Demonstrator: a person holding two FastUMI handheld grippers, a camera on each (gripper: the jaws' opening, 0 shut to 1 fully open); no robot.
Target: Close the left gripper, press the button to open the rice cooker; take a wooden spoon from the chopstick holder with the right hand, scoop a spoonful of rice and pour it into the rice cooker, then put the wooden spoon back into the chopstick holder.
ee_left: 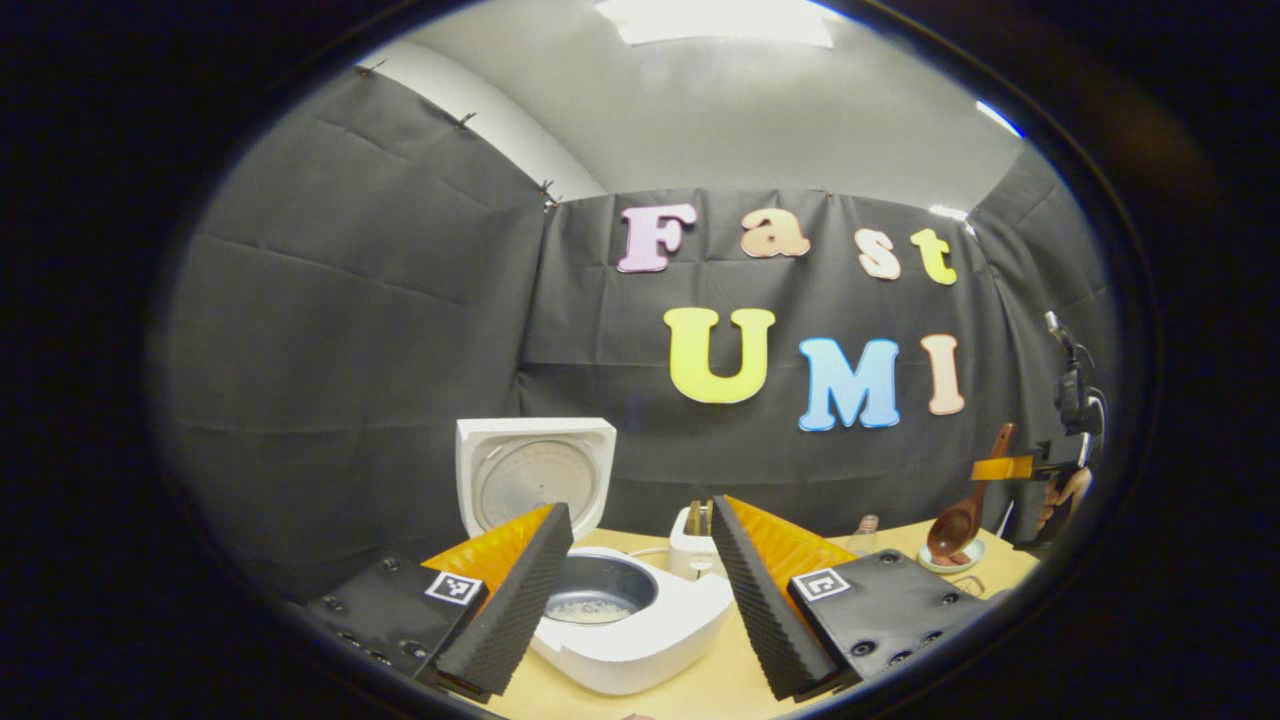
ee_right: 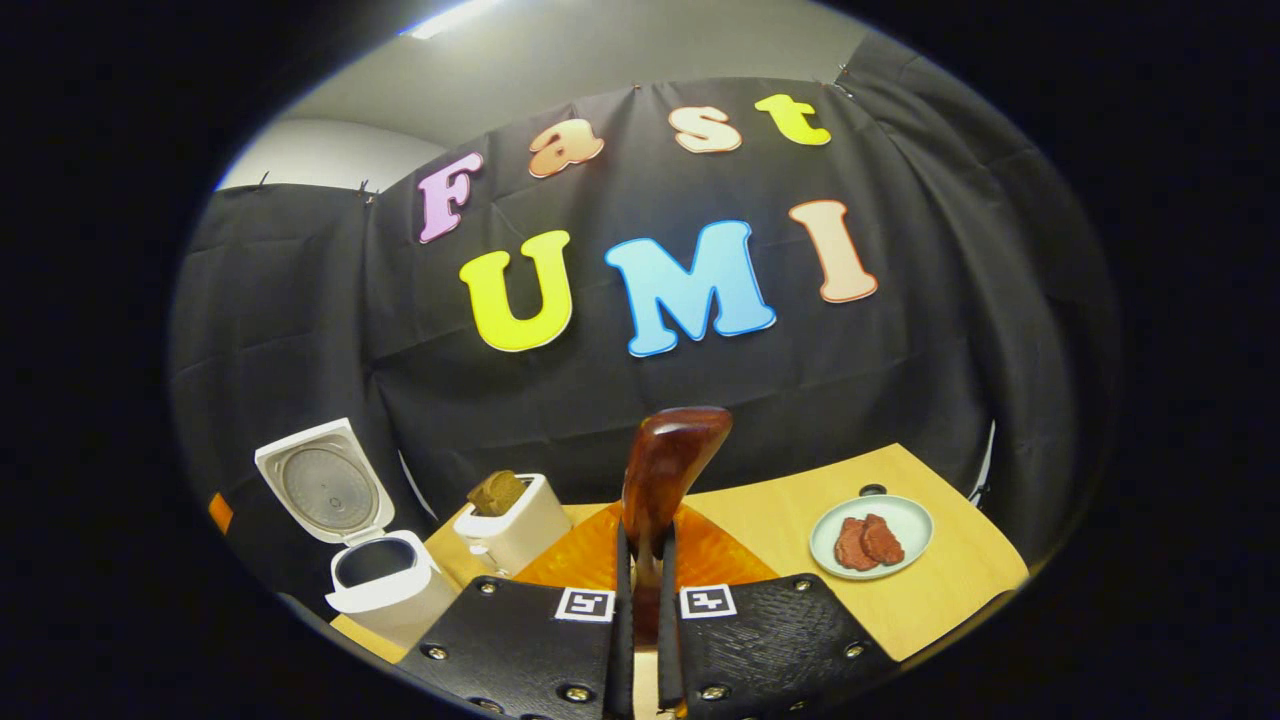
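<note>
The white rice cooker [ee_left: 640, 630] stands with its lid [ee_left: 535, 480] raised and some rice in the inner pot. My left gripper [ee_left: 640, 510] is open just above it, one finger on each side of the pot. Behind it is the white chopstick holder [ee_left: 690, 550]. At the far right, my right gripper [ee_left: 1040, 468] holds the wooden spoon [ee_left: 955, 525] bowl-down over a small dish [ee_left: 950, 562]. In the right gripper view my right gripper [ee_right: 645, 560] is shut on the spoon's handle [ee_right: 665, 470], which sticks up. The cooker [ee_right: 385, 590] and the holder [ee_right: 515, 535] stand to the left.
A pale plate [ee_right: 900, 515] with reddish-brown pieces lies on the wooden table [ee_right: 940, 590] at the right. A small glass bottle [ee_left: 865, 535] stands behind my left gripper's right finger. Black cloth walls close off the back and sides.
</note>
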